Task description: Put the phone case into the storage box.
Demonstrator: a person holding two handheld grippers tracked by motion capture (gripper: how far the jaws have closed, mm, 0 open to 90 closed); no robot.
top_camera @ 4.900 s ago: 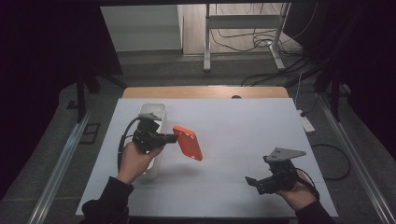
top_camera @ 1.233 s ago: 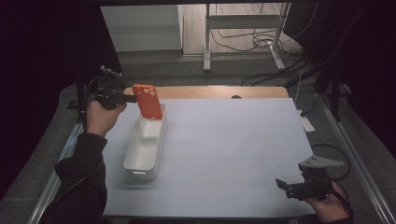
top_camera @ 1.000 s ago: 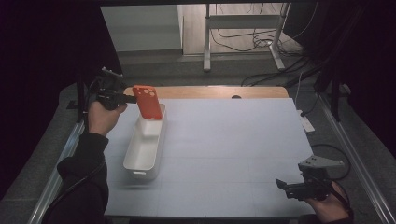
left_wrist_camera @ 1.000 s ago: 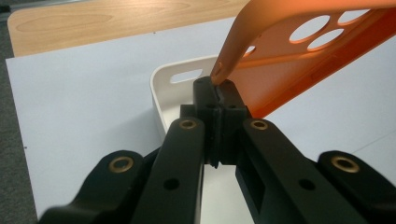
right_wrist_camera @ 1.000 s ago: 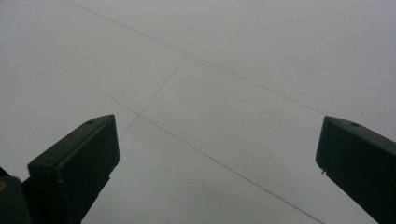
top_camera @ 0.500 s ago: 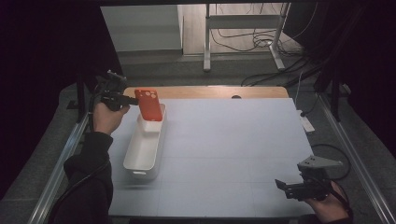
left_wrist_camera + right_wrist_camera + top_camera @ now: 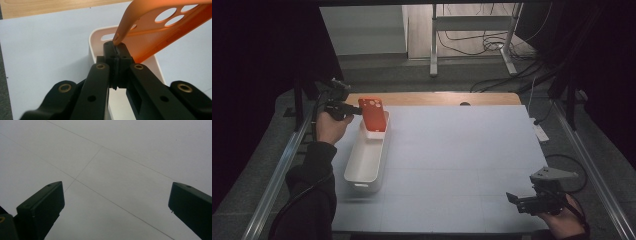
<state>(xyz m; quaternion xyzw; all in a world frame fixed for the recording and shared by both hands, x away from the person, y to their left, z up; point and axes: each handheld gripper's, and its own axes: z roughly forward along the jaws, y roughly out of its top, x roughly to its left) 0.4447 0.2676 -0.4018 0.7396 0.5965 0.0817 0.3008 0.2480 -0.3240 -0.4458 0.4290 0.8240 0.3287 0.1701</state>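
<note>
The left gripper (image 7: 353,108) has its jaws clamped on one edge of an orange phone case (image 7: 373,114) (camera holes uppermost), holding it upright over the far end of the long white tray (image 7: 362,172) at the tabletop's (image 7: 462,160) left side; the right gripper (image 7: 518,199) sits at the near right corner, jaws wide apart with nothing between them.

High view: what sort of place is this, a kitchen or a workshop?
Probably a lab or recording workspace, not a kitchen: a bare white table framed by metal rails, loose cables on the floor behind, and a person working with a handheld left gripper and right gripper.
</note>
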